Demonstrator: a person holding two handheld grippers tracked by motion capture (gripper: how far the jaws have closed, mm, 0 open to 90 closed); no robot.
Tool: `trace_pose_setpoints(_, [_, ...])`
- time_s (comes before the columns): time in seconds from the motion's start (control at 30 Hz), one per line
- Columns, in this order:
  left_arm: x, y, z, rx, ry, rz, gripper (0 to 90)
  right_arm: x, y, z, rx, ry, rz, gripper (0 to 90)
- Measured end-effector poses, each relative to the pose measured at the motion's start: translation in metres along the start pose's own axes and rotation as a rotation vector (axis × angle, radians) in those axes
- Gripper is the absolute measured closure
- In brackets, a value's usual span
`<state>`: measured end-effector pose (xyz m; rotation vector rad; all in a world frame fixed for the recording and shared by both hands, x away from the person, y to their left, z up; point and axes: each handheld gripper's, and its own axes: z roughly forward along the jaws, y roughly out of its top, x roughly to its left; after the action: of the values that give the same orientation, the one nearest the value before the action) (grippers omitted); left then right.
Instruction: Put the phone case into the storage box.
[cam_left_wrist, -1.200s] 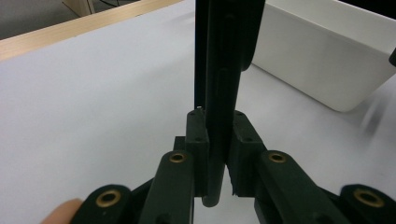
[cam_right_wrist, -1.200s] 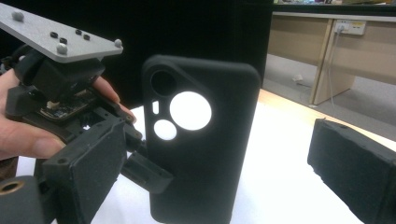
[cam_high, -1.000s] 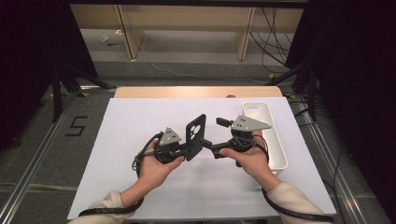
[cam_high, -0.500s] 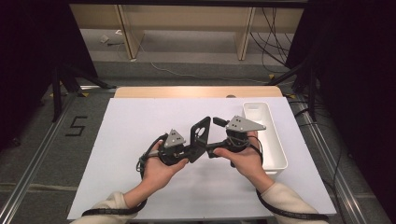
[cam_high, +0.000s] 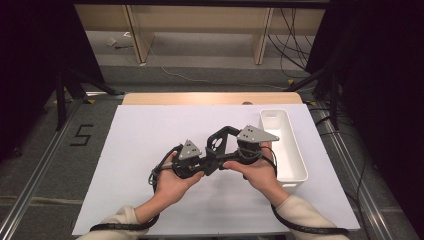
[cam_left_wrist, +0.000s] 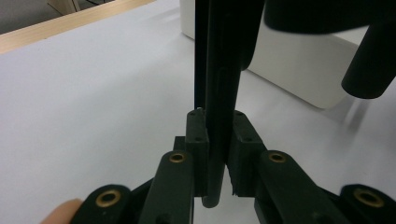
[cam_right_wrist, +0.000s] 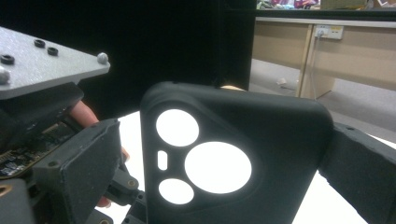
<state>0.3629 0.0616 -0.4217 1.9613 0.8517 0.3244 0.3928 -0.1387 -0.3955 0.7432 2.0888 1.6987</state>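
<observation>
Item one, my left gripper (cam_high: 204, 164): jaws drawn in tight on the thin edge of a black phone case (cam_left_wrist: 219, 84), pads pressing both faces. In the left gripper view the case stands on edge straight up from between the jaws, its lower rim poking just below the pads.

Item two, my right gripper (cam_high: 239, 150): jaws set wide, one to each side of the same case. In the right gripper view the case (cam_right_wrist: 224, 154) stands broadside between them with its round camera cut-outs facing me. A gap shows at the nearer jaw; on the far side I cannot tell whether the pad touches.

Item three, open room: the two grippers meet jaw to jaw over the middle of the worktop (cam_high: 150, 135). Bare white surface lies on the left gripper's outer side and ahead of both; on the right gripper's outer side room is short.

Item four, container: a white oblong bin (cam_high: 294, 165) sits just beside the right hand (cam_high: 255, 172), near the worktop's right edge. I see nothing in it.

Item five, surroundings: a wooden strip (cam_high: 210, 98) edges the far side of the worktop. Beyond it are grey floor, loose cables and dark curtains.
</observation>
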Motion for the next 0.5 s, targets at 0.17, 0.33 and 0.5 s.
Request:
trace_pose_setpoints(0.17, [-0.0005,0.0000,0.0000,-0.001,0.000,0.002,80.1,0.0016,0.0013,0.0015,-0.016,-0.017,-0.010,4.6])
trace_pose_setpoints(0.33, [-0.0002,-0.0004,-0.0003,-0.006,0.002,0.002,80.2,0.0023,0.0016,0.0042,-0.023,-0.033,-0.008,9.4])
trace_pose_setpoints(0.5, [0.0002,-0.0004,-0.0006,-0.014,0.005,0.000,80.2,0.0025,0.0023,0.0047,-0.033,-0.047,-0.001,12.6])
